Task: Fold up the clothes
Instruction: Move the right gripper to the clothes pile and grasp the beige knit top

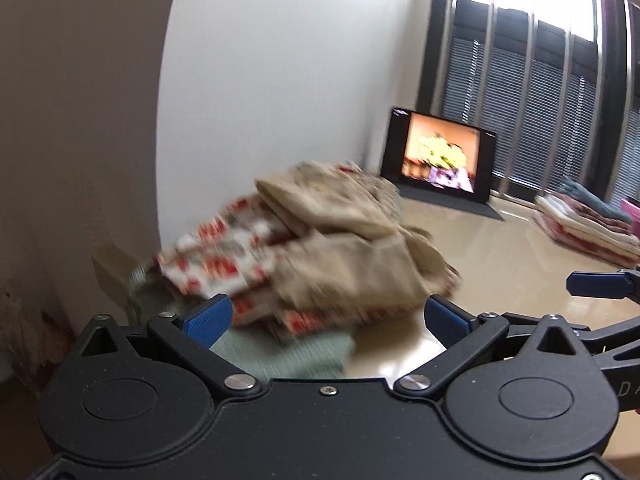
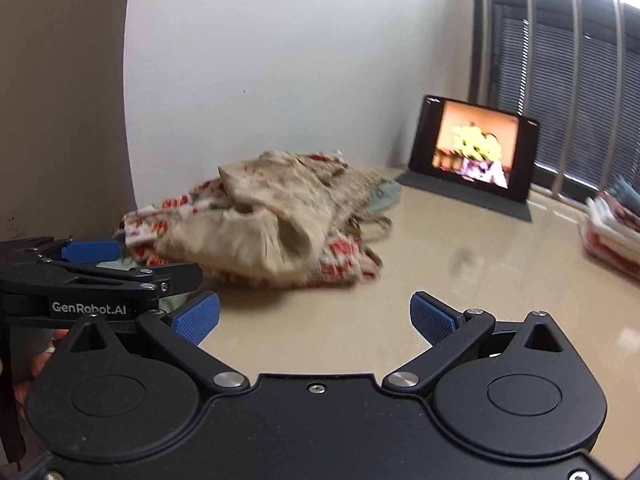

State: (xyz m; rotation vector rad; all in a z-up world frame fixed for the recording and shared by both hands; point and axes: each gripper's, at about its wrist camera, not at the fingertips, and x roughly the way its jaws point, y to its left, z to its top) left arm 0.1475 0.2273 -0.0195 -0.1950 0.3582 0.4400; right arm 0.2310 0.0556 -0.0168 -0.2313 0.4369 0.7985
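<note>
A crumpled heap of unfolded clothes (image 2: 264,224), beige cloth over a red-and-white patterned piece and a pale green knit, lies near the table's left edge against the white wall. The left gripper (image 1: 326,320) hangs just short of the heap with its blue pads spread wide and empty, apparently placed to take the next garment. The right gripper (image 2: 314,316) is also spread and empty, over the bare glossy beige table (image 2: 460,280). A neat stack of folded cloths (image 2: 612,224) sits at the right edge, well apart, likely the finished pile. A propped tablet (image 2: 474,152) stands at the far edge.
</note>
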